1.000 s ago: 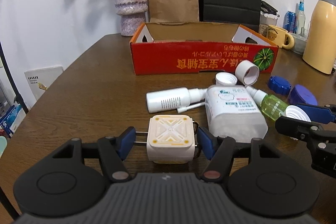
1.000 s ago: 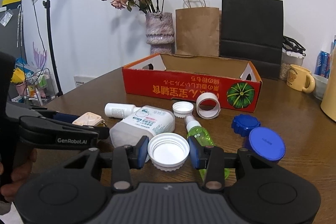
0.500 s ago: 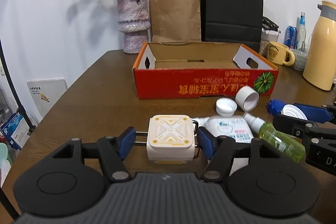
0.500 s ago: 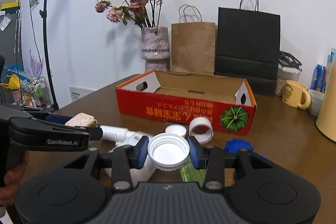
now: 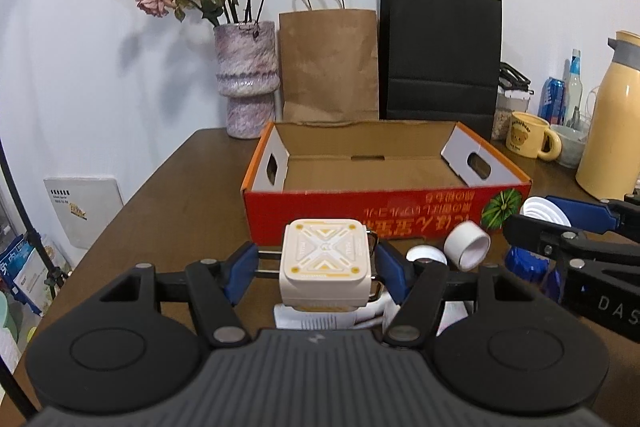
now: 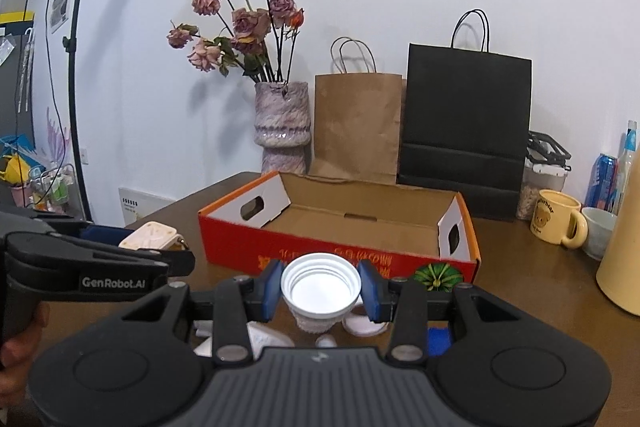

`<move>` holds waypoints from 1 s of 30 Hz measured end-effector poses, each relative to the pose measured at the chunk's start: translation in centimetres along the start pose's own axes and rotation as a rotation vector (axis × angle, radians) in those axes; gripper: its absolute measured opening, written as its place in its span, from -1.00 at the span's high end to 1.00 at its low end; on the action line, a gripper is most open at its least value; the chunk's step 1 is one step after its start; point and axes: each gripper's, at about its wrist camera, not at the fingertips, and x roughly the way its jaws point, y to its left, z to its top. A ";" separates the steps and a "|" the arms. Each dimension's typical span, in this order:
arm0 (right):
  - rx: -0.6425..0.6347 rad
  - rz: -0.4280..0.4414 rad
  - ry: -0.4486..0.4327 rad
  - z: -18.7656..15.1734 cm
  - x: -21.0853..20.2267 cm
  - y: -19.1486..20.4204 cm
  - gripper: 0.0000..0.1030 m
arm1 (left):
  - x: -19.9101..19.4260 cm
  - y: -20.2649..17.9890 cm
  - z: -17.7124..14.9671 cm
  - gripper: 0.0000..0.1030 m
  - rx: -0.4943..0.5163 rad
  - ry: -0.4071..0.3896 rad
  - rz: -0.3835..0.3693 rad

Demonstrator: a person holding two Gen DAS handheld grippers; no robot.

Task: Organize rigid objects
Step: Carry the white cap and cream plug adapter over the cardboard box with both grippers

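1. The cardboard box [image 5: 384, 167] sits open-topped on the far middle of the wooden table [image 5: 168, 211], its floor bare. It is stiff enough to take drops, though a thin-walled tray like this probably slides if nudged. It looks like the place to put things.

2. The square white case [image 5: 326, 261] with yellow trim is clamped in the left gripper [image 5: 320, 267], lifted clear of the table and near the box's front wall. It is held across its two flat sides, the best place to grip it. It looks like hard, smooth plastic, light, and unlikely to crush, but a metal clip on its right side could snag the pad.

3. The white screw cap [image 6: 320, 285] is pinched in the right gripper [image 6: 320, 291], open side up, in front of the box's near wall. The blue pads bear on its ribbed rim from left and right. It is very light and rigid, and the ribs give some bite, but a round wall offers only narrow contact, so it may twist out if tilted.

4. Smaller white caps [image 5: 466, 247] lie on the table near the box's right front corner, low and light; they are easiest taken across the rim.
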 end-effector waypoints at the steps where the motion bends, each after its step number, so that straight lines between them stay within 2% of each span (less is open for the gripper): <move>1: -0.001 -0.001 -0.003 0.2 0.2 -0.1 0.23 | 0.2 0.0 0.3 -0.28 0.000 -0.004 -0.002; 30: -0.015 -0.091 -0.078 6.7 7.6 -2.8 0.23 | 6.8 -1.1 6.8 -0.28 -0.052 -0.061 0.028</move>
